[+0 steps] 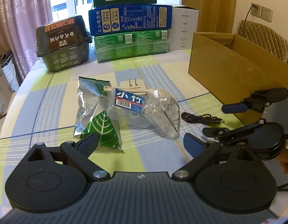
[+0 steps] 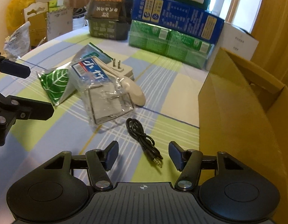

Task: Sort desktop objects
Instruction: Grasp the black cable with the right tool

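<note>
Sorting barely begun: both tongs, left (image 1: 138, 145) and right (image 2: 143, 155), spread and empty; black cable (image 2: 142, 138), foil packet (image 1: 91, 110) and crushed bottle (image 1: 144, 110) lie mid-frame on bench (image 1: 50, 112).

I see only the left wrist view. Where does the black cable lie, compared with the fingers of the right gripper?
Observer: The black cable lies on the tablecloth. Its plug end sits between the open fingers of the right gripper and touches neither.
Operator: What is behind the crushed bottle?
Observer: A white rounded object, beside the plug adapter and close against the bottle.
Operator: And beyond the table's left edge?
Observer: A yellow bag stands behind some cartons.
</note>
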`<act>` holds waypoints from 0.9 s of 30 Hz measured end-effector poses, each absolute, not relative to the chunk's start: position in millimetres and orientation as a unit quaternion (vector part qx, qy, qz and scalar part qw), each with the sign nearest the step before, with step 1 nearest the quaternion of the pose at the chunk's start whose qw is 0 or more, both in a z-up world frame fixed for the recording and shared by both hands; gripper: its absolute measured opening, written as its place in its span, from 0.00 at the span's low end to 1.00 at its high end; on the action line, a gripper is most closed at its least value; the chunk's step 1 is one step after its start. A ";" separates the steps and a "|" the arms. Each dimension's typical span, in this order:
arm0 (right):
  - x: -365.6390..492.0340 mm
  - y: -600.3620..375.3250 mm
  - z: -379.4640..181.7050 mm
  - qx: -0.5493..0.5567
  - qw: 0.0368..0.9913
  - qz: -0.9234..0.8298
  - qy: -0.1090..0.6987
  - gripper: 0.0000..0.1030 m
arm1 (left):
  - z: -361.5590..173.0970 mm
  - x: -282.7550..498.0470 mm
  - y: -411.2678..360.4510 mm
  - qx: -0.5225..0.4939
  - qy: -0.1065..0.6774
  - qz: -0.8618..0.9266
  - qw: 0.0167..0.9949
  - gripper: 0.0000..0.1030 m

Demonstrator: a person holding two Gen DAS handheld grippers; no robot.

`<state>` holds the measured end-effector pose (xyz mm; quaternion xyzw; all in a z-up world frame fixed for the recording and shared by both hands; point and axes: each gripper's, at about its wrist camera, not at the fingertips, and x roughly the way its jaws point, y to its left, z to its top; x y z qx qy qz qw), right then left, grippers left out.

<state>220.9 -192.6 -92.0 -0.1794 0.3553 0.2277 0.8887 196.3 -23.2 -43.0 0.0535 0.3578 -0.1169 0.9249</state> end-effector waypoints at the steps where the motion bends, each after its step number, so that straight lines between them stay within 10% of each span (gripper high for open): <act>1: 224.6 -192.0 -94.0 -0.179 0.888 0.227 0.357 0.52 | -44.0 199.5 -23.2 0.051 0.357 -0.119 0.925 0.90; 11: 240.8 -198.1 -104.5 -0.152 0.882 0.224 0.387 0.14 | -55.9 226.6 -28.6 0.002 0.360 -0.156 0.920 0.82; 19: 236.7 -202.8 -102.9 -0.129 0.882 0.218 0.396 0.12 | -69.4 248.2 -36.2 -0.025 0.382 -0.167 0.909 0.66; 27: 235.6 -204.1 -101.9 -0.116 0.884 0.215 0.399 0.12 | -80.7 257.3 -42.7 -0.037 0.402 -0.161 0.901 0.25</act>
